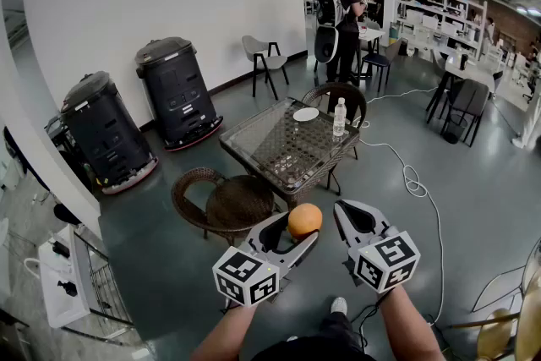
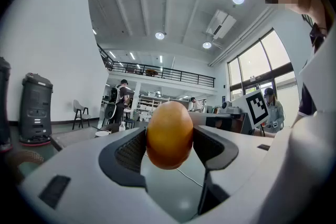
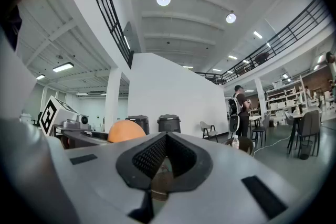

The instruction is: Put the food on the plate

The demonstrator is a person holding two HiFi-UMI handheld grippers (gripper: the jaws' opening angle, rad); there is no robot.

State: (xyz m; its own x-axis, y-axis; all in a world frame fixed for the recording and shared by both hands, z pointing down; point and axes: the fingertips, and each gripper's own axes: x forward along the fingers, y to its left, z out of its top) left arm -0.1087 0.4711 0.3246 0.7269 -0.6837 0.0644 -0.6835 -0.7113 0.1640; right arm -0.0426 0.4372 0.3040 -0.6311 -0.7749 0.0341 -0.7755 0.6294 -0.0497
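An orange (image 1: 304,221) sits between the jaws of my left gripper (image 1: 296,234), which is shut on it and held in the air above the floor. In the left gripper view the orange (image 2: 169,134) fills the gap, with both pads pressed on its sides. My right gripper (image 1: 353,226) hangs just right of it, shut and empty. From the right gripper view (image 3: 167,161) the orange (image 3: 126,131) shows at the left. A white plate (image 1: 306,114) lies on the far side of the glass table (image 1: 279,150), well ahead of both grippers.
A water bottle (image 1: 340,117) stands beside the plate. Wicker chairs (image 1: 230,205) flank the table. Two black machines (image 1: 179,90) stand against the white wall. A cable (image 1: 412,180) runs over the floor at right. A person with a backpack (image 1: 340,17) stands at the back.
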